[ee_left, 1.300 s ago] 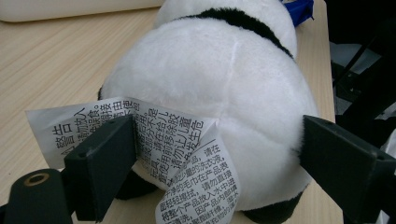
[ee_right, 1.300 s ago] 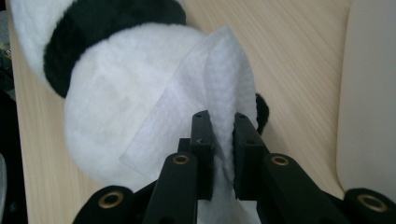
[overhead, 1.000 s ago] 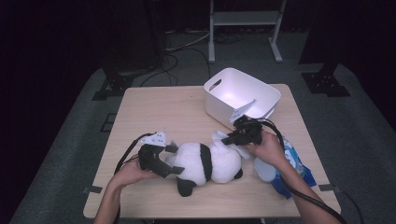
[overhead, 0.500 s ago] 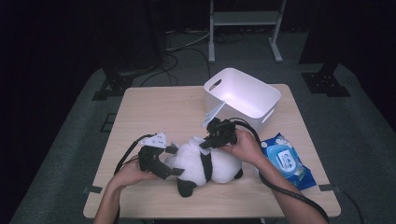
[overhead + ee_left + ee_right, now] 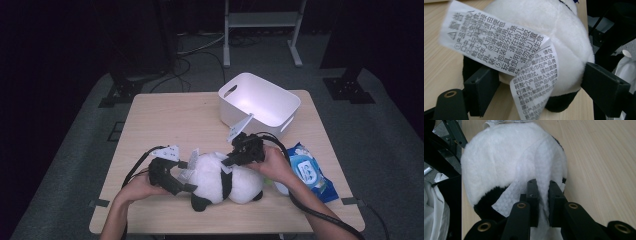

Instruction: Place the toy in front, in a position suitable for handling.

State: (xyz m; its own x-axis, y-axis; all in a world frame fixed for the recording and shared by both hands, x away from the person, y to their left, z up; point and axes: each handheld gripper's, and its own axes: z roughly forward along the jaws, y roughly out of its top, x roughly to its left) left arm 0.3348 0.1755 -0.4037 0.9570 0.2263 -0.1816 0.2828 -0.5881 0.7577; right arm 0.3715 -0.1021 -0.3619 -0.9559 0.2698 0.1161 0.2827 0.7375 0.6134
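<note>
Found the panda [image 5: 220,177] lying on its side on the table [image 5: 165,120], near the front edge and about midway across, well apart from the white bin [image 5: 260,102] at the far right. Noted a blue wipes pack [image 5: 307,170] flat on the table just beside the panda's right, partly under the right hand [image 5: 272,165]. Observed the left gripper [image 5: 186,176], borne by the left hand [image 5: 137,185], set level at the panda's left end. Recorded its jaws as just having closed in further, standing wide with the plush body between them; in the left gripper view, saw one pad against the black fur and the other against the white, hence judged as grasping the panda. Saw a printed label [image 5: 499,42] hanging from the panda across that gap, folded over on itself. Observed the right gripper [image 5: 544,192] reaching in from the right over the panda's top. Recorded its jaws as clenched nearly together on a white wipe [image 5: 541,170], pinched between the pads. Noted the wipe draped over the white fur, touching it, with a loose corner lying on a black patch.
</note>
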